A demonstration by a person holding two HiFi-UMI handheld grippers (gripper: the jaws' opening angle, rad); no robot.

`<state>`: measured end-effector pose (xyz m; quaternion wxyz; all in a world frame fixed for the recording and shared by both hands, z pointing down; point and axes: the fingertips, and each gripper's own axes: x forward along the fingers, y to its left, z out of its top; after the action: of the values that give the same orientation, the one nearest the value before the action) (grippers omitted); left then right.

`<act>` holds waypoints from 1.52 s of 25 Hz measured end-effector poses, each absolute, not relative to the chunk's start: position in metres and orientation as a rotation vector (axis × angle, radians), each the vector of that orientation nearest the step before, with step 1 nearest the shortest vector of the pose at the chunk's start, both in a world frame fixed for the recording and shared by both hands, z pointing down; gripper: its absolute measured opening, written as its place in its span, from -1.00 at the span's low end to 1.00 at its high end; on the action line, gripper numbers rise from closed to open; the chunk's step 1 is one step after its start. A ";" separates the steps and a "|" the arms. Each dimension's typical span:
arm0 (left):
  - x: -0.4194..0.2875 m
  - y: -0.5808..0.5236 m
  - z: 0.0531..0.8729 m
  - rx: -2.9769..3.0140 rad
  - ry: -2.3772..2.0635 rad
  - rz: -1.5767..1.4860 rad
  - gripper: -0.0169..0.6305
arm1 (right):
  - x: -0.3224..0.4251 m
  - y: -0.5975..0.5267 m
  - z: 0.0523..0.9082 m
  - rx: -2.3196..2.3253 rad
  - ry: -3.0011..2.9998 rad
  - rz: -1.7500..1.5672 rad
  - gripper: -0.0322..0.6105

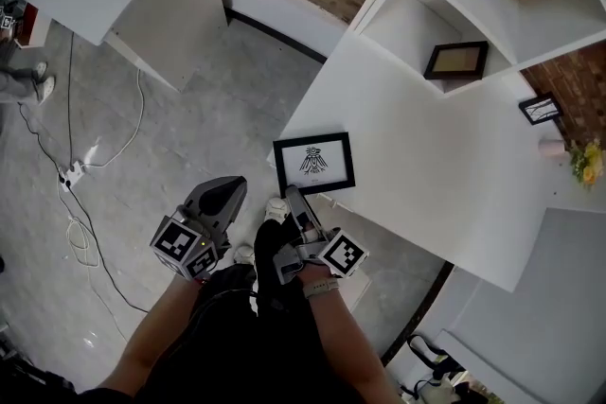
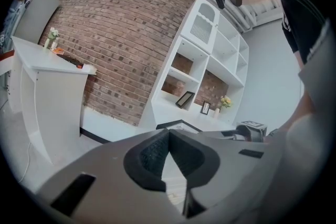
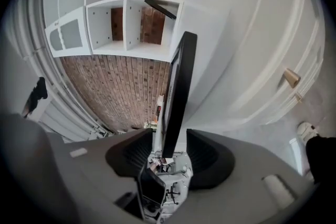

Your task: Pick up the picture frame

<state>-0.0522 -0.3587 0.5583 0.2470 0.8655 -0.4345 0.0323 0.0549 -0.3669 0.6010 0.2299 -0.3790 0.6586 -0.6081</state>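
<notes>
The step in hand is the grasp itself. The picture frame (image 1: 314, 164) lies face up on the white counter (image 1: 426, 147), close to the counter's near edge and right in front of the person. Whether its near side juts out past that edge cannot be told from the head view.

The right gripper (image 1: 294, 196) has reached the frame's near side. In the right gripper view the frame (image 3: 177, 97) shows edge-on, a thin dark bar running between the two jaws. The right gripper (image 3: 169, 132) has its jaws spread wide, with a gap showing on each side of the frame, so neither pad presses on it and nothing is held yet.

The left gripper (image 1: 230, 189) hangs beside the right one, short of the counter. In its own view the left gripper (image 2: 168, 134) has its jaw tips together with nothing between them.

The next move likely calls for closing the right jaws squarely on the frame's edge, far enough in for the pads to bite on the border. Only then should the frame be lifted, kept level so that it does not swing or slip out
</notes>
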 end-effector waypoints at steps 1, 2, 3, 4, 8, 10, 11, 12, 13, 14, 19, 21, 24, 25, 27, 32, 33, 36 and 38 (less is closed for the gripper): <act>-0.054 -0.360 0.560 2.351 -1.190 0.093 -0.94 | 0.054 -0.369 0.602 -1.032 1.803 -1.677 -0.29; -0.056 -0.361 0.560 2.345 -1.198 0.094 -0.94 | 0.053 -0.371 0.603 -1.022 1.794 -1.681 -0.29; -0.057 -0.362 0.561 2.342 -1.205 0.095 -0.94 | 0.052 -0.373 0.604 -1.012 1.786 -1.684 -0.29; -0.059 -0.363 0.562 2.340 -1.212 0.097 -0.94 | 0.051 -0.375 0.604 -1.002 1.779 -1.686 -0.29; -0.063 -0.367 0.566 2.314 -1.226 0.095 -0.94 | 0.046 -0.383 0.605 -0.950 1.791 -1.685 -0.30; -0.064 -0.370 0.566 2.304 -1.238 0.100 -0.94 | 0.045 -0.386 0.605 -0.932 1.801 -1.680 -0.32; -0.065 -0.371 0.567 2.302 -1.246 0.099 -0.94 | 0.044 -0.387 0.605 -0.927 1.798 -1.682 -0.33; -0.066 -0.371 0.569 2.302 -1.250 0.100 -0.94 | 0.044 -0.388 0.606 -0.923 1.792 -1.686 -0.33; -0.066 -0.371 0.571 2.301 -1.250 0.101 -0.94 | 0.044 -0.388 0.607 -0.921 1.784 -1.691 -0.36; -0.066 -0.371 0.572 2.296 -1.247 0.103 -0.94 | 0.045 -0.387 0.609 -0.918 1.774 -1.696 -0.38; -0.065 -0.374 0.572 2.279 -1.236 0.107 -0.94 | 0.046 -0.386 0.613 -0.880 1.704 -1.730 -0.48; -0.065 -0.374 0.572 2.277 -1.243 0.096 -0.94 | 0.046 -0.385 0.613 -0.870 1.699 -1.736 -0.49; -0.066 -0.372 0.573 2.265 -1.240 0.081 -0.94 | 0.046 -0.385 0.614 -0.860 1.694 -1.745 -0.49; -0.067 -0.372 0.574 2.264 -1.242 0.079 -0.94 | 0.046 -0.385 0.614 -0.858 1.688 -1.749 -0.50; -0.068 -0.371 0.574 2.265 -1.247 0.082 -0.94 | 0.047 -0.385 0.615 -0.859 1.671 -1.756 -0.50; -0.069 -0.367 0.574 2.255 -1.244 0.072 -0.94 | 0.049 -0.383 0.618 -0.844 1.539 -1.782 -0.54; -0.069 -0.366 0.573 2.254 -1.241 0.075 -0.94 | 0.049 -0.383 0.618 -0.843 1.519 -1.783 -0.55; -0.071 -0.363 0.573 2.248 -1.240 0.067 -0.94 | 0.051 -0.383 0.619 -0.845 1.470 -1.787 -0.55; -0.073 -0.360 0.573 2.243 -1.241 0.060 -0.94 | 0.050 -0.382 0.620 -0.842 1.431 -1.793 -0.55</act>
<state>-0.0728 -0.3603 0.5733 0.2848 0.8384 -0.4641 0.0225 0.0503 -0.3820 0.6198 0.3419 -0.3236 0.5503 -0.6896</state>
